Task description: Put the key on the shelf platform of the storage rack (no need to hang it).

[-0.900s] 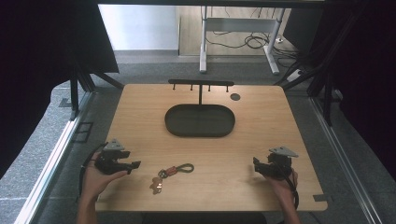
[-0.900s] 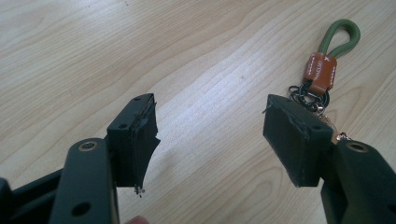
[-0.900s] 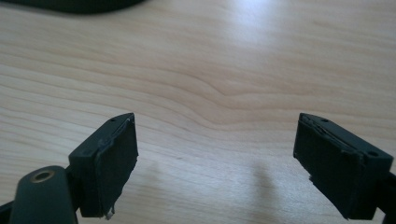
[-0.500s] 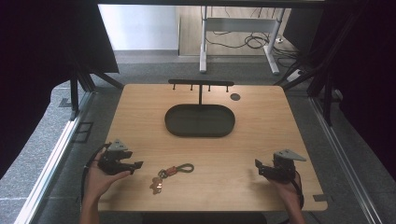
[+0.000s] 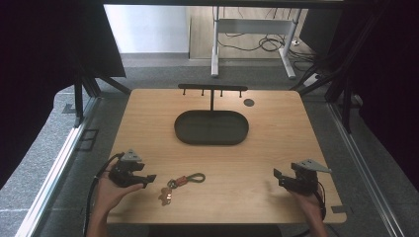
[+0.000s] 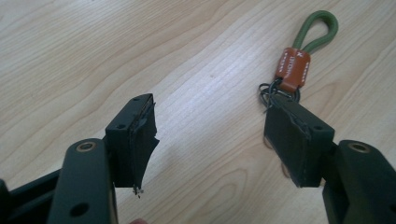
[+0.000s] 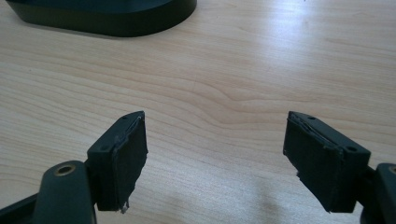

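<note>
table [image 5: 276,143]: dark oval tray [image 5: 211,127] at 12 o'clock, near the far edge.
right gripper [image 5: 280,178]: wide open, empty, well apart from the keyring.
left gripper [image 5: 146,179]: wide open, empty, nearer.
keyring [image 5: 184,180]: near edge, just at its 3 o'clock, long axis 8-to-2.

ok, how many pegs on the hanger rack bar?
4, hanging in a row under the hanger rack bar, behind the dark tray at the table's far edge; small, so one more could be hidden.

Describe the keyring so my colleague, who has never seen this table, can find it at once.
On the light wooden table, look toward the near edge, in front of the black oval tray. The keyring lies flat beside the left gripper, apart from its open jaws. Its green cord loop and orange-brown tag mark it out.
</note>
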Action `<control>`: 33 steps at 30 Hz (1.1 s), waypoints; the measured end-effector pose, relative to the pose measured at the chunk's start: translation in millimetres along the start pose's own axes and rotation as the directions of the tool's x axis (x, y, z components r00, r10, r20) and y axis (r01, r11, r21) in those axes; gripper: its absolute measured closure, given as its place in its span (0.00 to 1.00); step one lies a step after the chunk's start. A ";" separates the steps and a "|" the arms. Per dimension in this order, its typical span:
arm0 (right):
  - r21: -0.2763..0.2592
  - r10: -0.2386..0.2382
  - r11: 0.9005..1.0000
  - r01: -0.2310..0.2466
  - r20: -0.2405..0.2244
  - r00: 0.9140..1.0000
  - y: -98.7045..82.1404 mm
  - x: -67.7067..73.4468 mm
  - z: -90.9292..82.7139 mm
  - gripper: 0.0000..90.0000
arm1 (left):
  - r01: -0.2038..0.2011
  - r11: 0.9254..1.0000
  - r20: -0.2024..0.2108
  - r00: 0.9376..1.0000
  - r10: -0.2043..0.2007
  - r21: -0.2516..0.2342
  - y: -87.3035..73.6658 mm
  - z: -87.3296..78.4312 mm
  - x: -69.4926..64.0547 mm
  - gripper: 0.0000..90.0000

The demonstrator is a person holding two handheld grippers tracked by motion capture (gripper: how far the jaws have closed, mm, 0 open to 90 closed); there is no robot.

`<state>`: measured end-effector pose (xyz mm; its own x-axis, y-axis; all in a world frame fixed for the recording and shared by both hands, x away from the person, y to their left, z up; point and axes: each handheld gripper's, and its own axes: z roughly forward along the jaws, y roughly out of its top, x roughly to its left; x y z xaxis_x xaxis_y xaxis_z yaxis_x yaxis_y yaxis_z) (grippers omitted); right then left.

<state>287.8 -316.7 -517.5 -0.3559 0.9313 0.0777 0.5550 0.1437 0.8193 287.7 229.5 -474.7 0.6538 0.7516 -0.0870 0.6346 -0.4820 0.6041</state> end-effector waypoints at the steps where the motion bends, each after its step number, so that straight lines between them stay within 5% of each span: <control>1: -0.004 0.002 1.000 -0.002 0.002 1.000 -0.1 -0.2 -0.9 0.25 | -0.007 1.000 0.004 1.000 0.007 -0.001 2.0 -1.1 -0.7 0.38; 10: -0.003 0.006 1.000 -0.006 -0.001 1.000 -4.6 -1.7 -1.9 0.26 | -0.046 0.999 0.062 0.997 0.047 -0.020 19.9 -8.6 -9.8 0.36; 15: -0.007 0.028 1.000 -0.028 0.043 0.999 -3.6 -1.6 -2.5 0.26 | -0.073 0.997 0.098 0.992 0.073 -0.006 25.1 -10.4 -12.3 0.36; 33: 0.003 -0.027 1.000 0.027 -0.021 0.999 -3.7 3.9 1.4 0.26 | -0.144 0.988 0.099 0.985 0.139 0.050 51.9 -14.1 -25.7 0.38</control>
<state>285.4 -313.1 -521.0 -0.3866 0.9198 0.0678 0.5472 0.1696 0.8196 298.0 191.5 -429.9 0.7734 0.6288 -0.0804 0.5531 -0.6073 0.5703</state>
